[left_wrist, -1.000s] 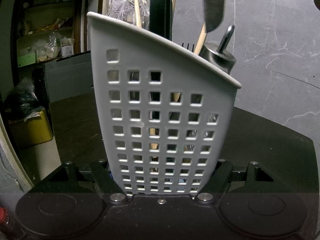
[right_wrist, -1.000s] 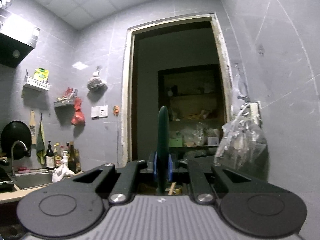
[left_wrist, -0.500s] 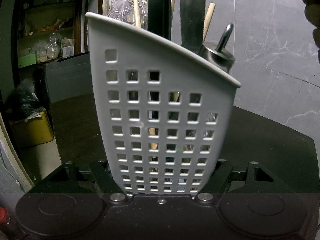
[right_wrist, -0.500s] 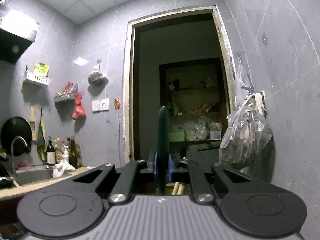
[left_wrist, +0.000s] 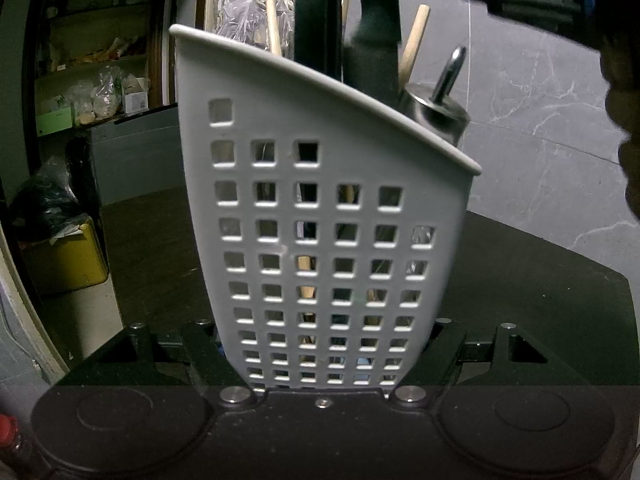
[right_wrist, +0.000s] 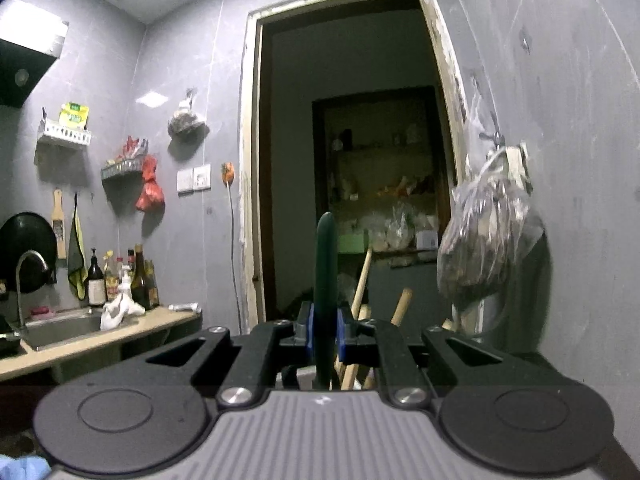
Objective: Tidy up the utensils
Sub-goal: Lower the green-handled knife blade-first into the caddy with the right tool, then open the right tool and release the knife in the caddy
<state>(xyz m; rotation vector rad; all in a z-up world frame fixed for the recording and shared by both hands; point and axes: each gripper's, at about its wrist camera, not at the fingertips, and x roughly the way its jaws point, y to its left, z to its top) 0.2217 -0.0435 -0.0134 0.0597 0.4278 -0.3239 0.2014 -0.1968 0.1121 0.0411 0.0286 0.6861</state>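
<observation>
The left gripper (left_wrist: 324, 354) clamps the white caddy (left_wrist: 320, 220) low on its perforated wall, one jaw on each side, probably to hold it steady on the dark counter (left_wrist: 520, 280) while things go in. Inside the caddy, left to right, stand a chopstick (left_wrist: 272, 16), a dark flat utensil (left_wrist: 316, 20), the green handle (left_wrist: 376, 28) now entering from above, a second chopstick (left_wrist: 414, 40) and a steel ladle (left_wrist: 436, 108) leaning over the low corner. The right gripper (right_wrist: 325, 330) has its jaws nearly closed on that green handle, held upright so it can drop straight in; its lower end is already below the rim.
</observation>
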